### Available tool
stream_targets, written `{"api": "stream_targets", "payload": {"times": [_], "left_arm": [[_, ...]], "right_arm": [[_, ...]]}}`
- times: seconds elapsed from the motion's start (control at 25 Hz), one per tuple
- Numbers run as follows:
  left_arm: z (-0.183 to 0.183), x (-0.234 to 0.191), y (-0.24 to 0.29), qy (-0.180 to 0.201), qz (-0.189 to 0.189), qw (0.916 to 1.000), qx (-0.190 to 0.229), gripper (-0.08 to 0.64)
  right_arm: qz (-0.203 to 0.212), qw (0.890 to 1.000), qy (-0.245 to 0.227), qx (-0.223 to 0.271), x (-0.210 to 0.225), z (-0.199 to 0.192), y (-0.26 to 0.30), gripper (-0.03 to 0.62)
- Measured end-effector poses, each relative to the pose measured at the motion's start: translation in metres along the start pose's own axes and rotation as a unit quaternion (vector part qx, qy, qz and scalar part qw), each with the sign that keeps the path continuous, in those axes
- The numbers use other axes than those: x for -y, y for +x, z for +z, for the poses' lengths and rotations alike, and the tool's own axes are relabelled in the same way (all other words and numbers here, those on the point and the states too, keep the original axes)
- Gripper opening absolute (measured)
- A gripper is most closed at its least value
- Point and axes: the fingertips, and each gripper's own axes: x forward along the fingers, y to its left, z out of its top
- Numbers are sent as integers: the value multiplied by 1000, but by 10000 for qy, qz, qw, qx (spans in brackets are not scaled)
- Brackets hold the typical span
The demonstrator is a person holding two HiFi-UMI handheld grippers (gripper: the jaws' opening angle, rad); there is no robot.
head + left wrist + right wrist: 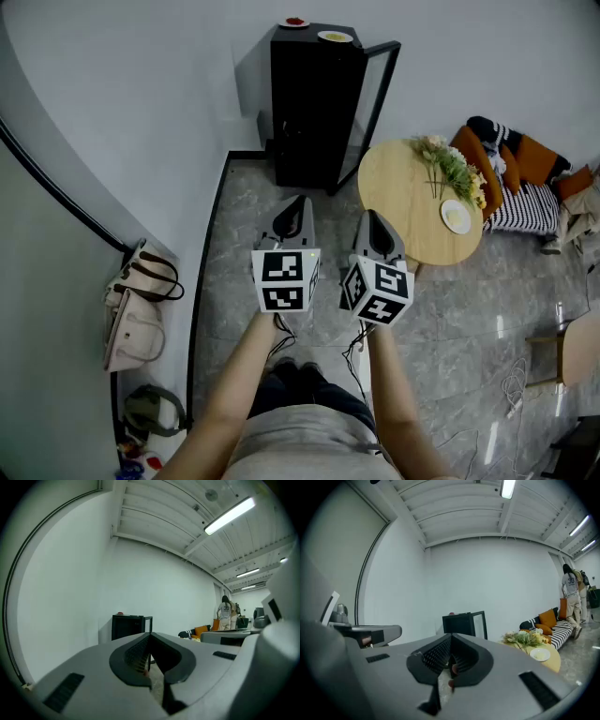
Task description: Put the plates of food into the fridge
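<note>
Left tool (298,202), right tool (371,216): jaws together, fridge (309,103) well ahead.

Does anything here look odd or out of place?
Yes: the red-food plate and yellow-food plate sit on top of the black fridge, not inside, and its door hangs open. Nothing looks spilled.

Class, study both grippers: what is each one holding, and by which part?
Nothing is held. The left gripper and the right gripper are both shut, with nothing between their jaws.
</note>
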Motion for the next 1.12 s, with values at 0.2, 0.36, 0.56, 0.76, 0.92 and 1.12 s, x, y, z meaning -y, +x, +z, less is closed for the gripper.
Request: {"api": "stream_targets", "payload": {"times": [0.2, 0.36, 0.56, 0.76, 0.92, 1.12], "left_arm": [[-4, -7, 2, -91, 57, 9999, -62, 9], [-9, -9, 1, -118, 97, 9998, -114, 9], [-9, -7, 4, -191, 84, 9997, -114, 9], [-10, 4, 9, -204, -22, 9997, -135, 9], [-15, 21, 21, -244, -122, 9994, -201, 9], [-25, 43, 38, -352, -201, 9987, -293, 9]], "right_arm": [[31, 10000, 52, -38, -1, -1, 3, 14], [40, 10000, 39, -63, -2, -4, 4, 14], [62, 9998, 141, -107, 1, -7, 6, 15], [18, 9996, 248, -128, 10, -10, 5, 15], [-84, 9995, 249, -162, 28, -13, 5, 15], [-216, 9992, 216, -241, 57, -18, 4, 15]]}}
